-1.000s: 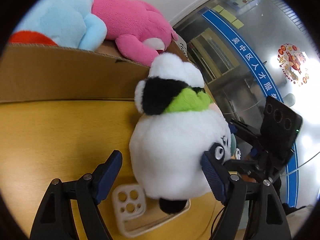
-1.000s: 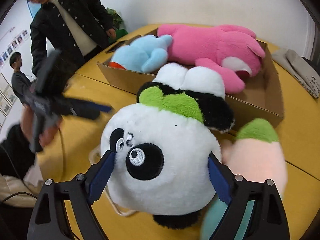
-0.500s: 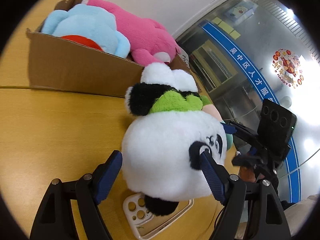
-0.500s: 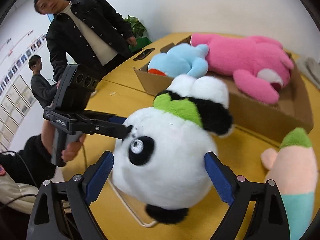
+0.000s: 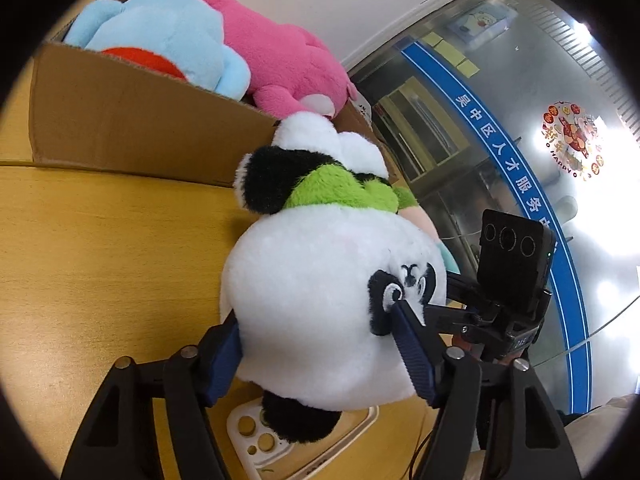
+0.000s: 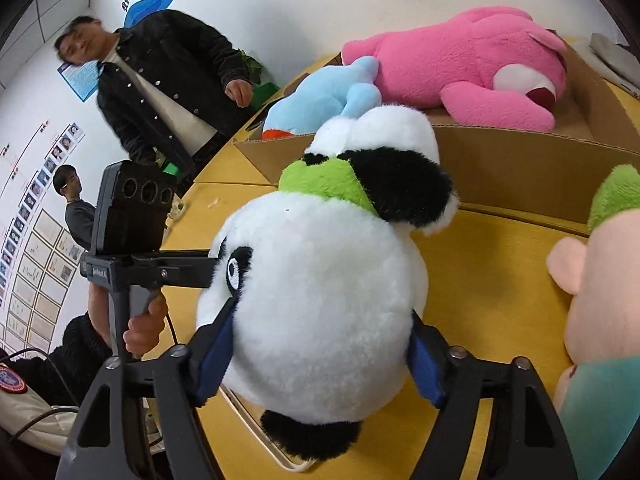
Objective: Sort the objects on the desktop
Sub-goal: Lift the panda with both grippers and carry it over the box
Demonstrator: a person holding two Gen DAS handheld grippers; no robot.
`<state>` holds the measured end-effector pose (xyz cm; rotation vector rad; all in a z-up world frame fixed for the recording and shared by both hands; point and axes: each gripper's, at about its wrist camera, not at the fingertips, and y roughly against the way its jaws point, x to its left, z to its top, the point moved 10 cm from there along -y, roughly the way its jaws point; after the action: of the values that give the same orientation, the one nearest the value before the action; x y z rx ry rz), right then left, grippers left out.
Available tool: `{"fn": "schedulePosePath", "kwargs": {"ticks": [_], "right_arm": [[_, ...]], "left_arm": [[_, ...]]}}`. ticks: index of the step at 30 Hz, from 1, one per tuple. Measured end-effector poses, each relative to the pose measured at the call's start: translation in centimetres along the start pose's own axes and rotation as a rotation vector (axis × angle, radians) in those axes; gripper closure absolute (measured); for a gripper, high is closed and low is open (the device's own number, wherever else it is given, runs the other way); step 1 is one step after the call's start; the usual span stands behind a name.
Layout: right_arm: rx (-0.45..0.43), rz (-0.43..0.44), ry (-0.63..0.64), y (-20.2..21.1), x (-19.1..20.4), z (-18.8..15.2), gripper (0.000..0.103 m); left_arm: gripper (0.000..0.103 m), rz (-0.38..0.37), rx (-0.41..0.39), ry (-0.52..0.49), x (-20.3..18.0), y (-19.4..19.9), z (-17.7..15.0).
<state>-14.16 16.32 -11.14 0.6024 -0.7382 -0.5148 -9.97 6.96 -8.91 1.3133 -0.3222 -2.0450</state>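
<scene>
Since the earlier frames both grippers are closing in: the fingers that were standing apart from the round white-and-black panda plush toy with the green scarf [image 5: 332,304] are now pressing into its sides, and the toy is sitting higher against the box wall behind it.

Left gripper [image 5: 320,354]: fingers [image 5: 414,354] clamped on the panda's head, one blue pad at each flank, fur bulging around them. Right gripper [image 6: 320,362]: likewise gripping the same head from the opposite side, pads sunk into the fur.

Panda location: held between the two grippers above the yellow wooden tabletop [image 5: 100,248], over a white phone case [image 5: 248,436] lying flat beneath it. Its long axis is running away from both sets of fingers, head nearest, feet pointing toward the brown cardboard box [image 5: 132,128].

Box is lying straight ahead, just beyond the feet, already holding a light-blue plush [image 6: 320,100] and a pink plush bear [image 6: 472,60]. Both hands look equally near. Judgement: carry forward and up over the near wall.

At far right, a peach plush with green tuft [image 6: 600,272] is resting on the tabletop.
</scene>
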Motion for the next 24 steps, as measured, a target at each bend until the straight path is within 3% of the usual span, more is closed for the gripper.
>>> {"fn": "schedulePosePath", "kwargs": {"ticks": [4,9,10,13,18,20,24], "right_arm": [[-0.041,-0.03,0.017,1.6,0.5,0.5,0.015],[-0.081,-0.019,-0.027,3.9,0.1,1.2,0.015],[-0.035,-0.049,-0.035,3.0,-0.4,0.5,0.016],[0.029,-0.022,-0.07,1.2,-0.3,-1.2,0.026],[-0.015,-0.013,-0.073,1.3,0.8,-1.7,0.039],[-0.042,-0.028,-0.045,2.0,2.0,-1.6,0.045],[-0.128,-0.032,0.008,4.4,3.9,0.3,0.047]], "left_arm": [[0.043,-0.02,-0.028,0.021,-0.3,1.2,0.3],[0.041,-0.037,-0.021,0.038,-0.3,0.3,0.8],[0.041,-0.038,-0.011,0.032,-0.5,-0.1,0.8],[0.038,0.011,0.014,-0.01,-0.7,-1.1,0.5],[0.052,0.037,0.009,-0.038,-1.3,-0.5,0.3],[0.055,0.055,-0.008,-0.064,-2.1,0.3,0.6],[0.055,0.055,-0.085,-0.135,-5.2,3.2,3.5]]}}
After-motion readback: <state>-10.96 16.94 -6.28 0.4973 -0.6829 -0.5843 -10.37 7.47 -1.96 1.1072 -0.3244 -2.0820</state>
